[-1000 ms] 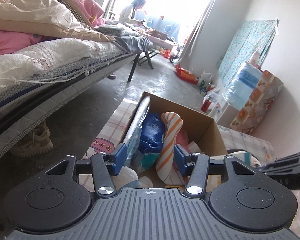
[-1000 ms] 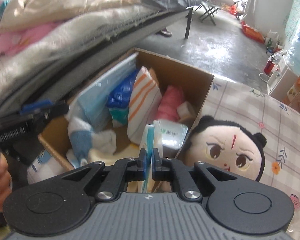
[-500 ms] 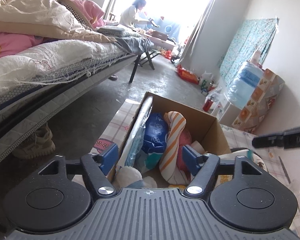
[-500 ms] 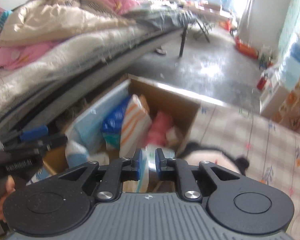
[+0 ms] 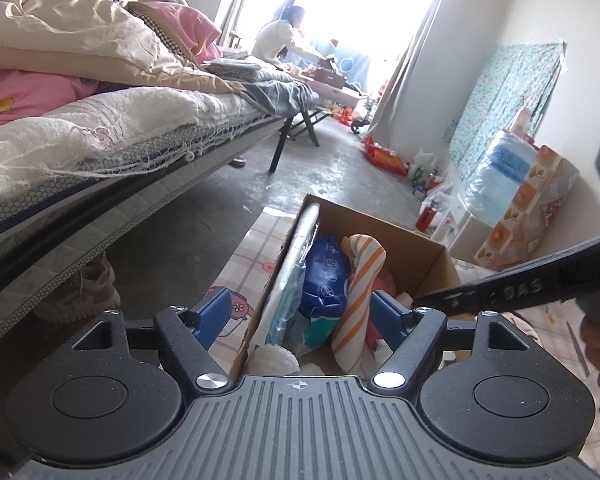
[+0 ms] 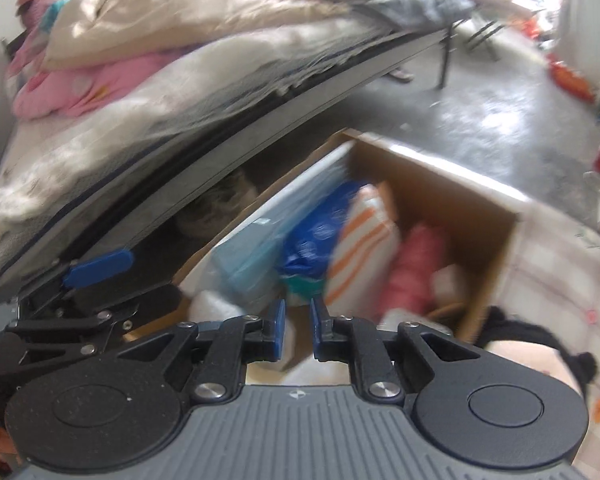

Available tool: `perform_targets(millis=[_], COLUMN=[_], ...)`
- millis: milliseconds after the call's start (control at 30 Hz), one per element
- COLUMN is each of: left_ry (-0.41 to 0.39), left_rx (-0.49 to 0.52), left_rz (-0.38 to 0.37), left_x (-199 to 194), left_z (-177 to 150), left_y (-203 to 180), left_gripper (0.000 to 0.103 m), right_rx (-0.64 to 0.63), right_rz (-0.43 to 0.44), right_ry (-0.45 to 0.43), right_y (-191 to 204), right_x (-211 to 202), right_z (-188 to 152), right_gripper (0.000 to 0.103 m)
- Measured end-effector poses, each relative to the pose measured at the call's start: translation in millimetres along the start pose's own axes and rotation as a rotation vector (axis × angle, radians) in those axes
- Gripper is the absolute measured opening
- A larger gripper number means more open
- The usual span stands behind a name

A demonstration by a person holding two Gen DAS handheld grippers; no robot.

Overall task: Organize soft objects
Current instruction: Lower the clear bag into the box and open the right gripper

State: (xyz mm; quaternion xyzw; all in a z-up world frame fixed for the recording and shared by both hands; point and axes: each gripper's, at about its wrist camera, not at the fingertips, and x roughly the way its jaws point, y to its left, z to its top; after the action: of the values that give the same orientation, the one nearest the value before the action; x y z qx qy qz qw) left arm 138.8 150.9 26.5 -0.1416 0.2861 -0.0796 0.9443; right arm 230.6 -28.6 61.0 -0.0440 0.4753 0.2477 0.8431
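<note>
Left gripper (image 5: 300,312): jaws spread wide, nothing held, poised above the near end of the cardboard box (image 5: 432,248). Right gripper (image 6: 298,330): jaws parted by a narrow gap, nothing visibly between them; view blurred.

Box contents, near to far, counted as far as visible: one white fluffy item (image 5: 274,358) at the near end; one clear-wrapped flat pack (image 5: 290,276) upright against the left wall; one blue packet (image 5: 324,276) beside it; one orange-and-white striped cloth (image 5: 358,292) upright in the middle; one pink item (image 6: 414,272) to its right; one small white piece (image 6: 448,284) near the right wall. Further items beneath, not identifiable.

Outside the box: one plush doll head (image 6: 528,364), black-haired, lying on the checked mat (image 6: 560,264) just beside the right wall.

Judgement: task well advanced, most soft objects already boxed; doll apparently the one piece left to stow, space remaining at the far end.

Beyond: one bed (image 5: 100,152) piled with bedding, one shoe (image 5: 84,292) beneath it, one seated person (image 5: 278,40) at the window.
</note>
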Motion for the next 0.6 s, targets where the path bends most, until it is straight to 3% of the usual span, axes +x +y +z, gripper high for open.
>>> perform_targets(millis=[233, 500, 600], left_ry=[0.017, 0.03, 0.031], left_rx=[-0.005, -0.006, -0.003], left_rz=[-0.011, -0.014, -0.012], left_x=[2, 6, 7], left_z=[-2, -2, -3], left_y=[1, 0, -1], left_gripper=[0.076, 0.076, 0.076], right_rx=[0.02, -0.008, 0.032], right_rz=[0.035, -0.093, -0.077], right_ry=[0.2, 0.242, 0.23], right_y=[-10, -22, -28], right_x=[51, 50, 45], right_z=[-10, -20, -21], right_gripper=[0.012, 0.012, 0.012])
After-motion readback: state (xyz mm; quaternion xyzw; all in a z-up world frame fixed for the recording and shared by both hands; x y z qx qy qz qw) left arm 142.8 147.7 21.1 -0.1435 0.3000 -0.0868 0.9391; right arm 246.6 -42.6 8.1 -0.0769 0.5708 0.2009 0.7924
